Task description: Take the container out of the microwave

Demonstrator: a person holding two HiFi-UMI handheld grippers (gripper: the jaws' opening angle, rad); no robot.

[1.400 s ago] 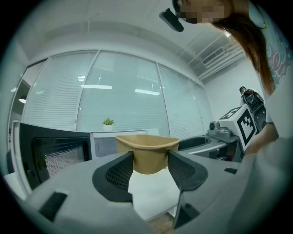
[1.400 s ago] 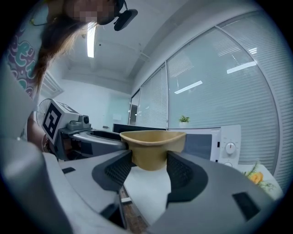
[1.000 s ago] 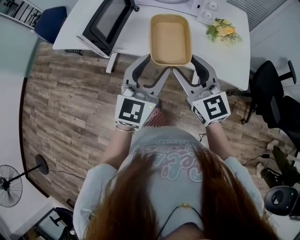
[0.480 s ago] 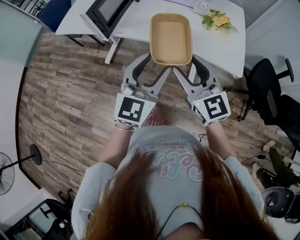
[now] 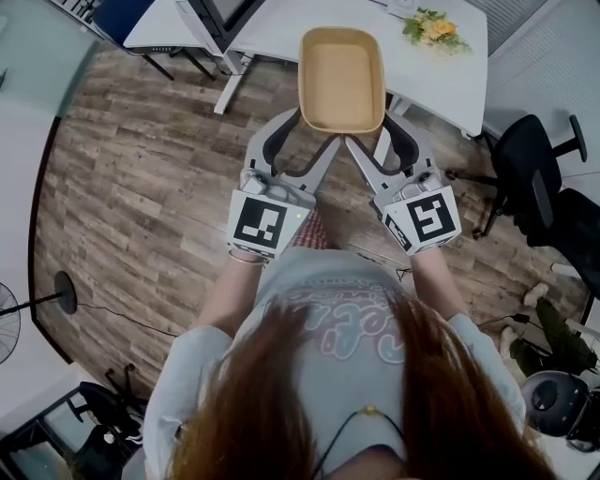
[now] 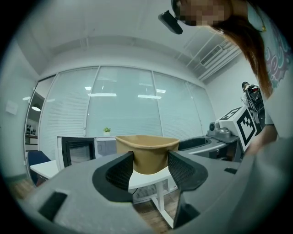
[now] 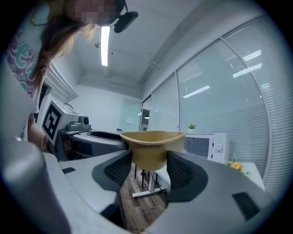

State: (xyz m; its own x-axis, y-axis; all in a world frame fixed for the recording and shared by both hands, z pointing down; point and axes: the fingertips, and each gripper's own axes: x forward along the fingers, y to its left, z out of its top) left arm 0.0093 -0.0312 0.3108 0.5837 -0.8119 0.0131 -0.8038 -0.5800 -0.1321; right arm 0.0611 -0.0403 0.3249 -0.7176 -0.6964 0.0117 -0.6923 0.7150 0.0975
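A tan, empty, oblong container (image 5: 340, 75) hangs in the air in front of me, level, held by its near end. My left gripper (image 5: 309, 129) is shut on its near left corner and my right gripper (image 5: 375, 129) on its near right corner. In the left gripper view the container (image 6: 146, 153) sits between the dark pads of the left gripper (image 6: 150, 169). The right gripper view shows the same container (image 7: 153, 148) pinched in the right gripper (image 7: 150, 167). The white microwave (image 5: 225, 14) stands on the table at the top edge, its door open.
The white table (image 5: 450, 84) lies beyond and partly under the container, with a bunch of yellow flowers (image 5: 433, 26) at its far right. A black office chair (image 5: 525, 178) stands to the right. Wooden floor (image 5: 141, 178) spreads to the left and below.
The table and microwave have slid toward the top of the head view, so I have backed away with the container. Both grips look the same.
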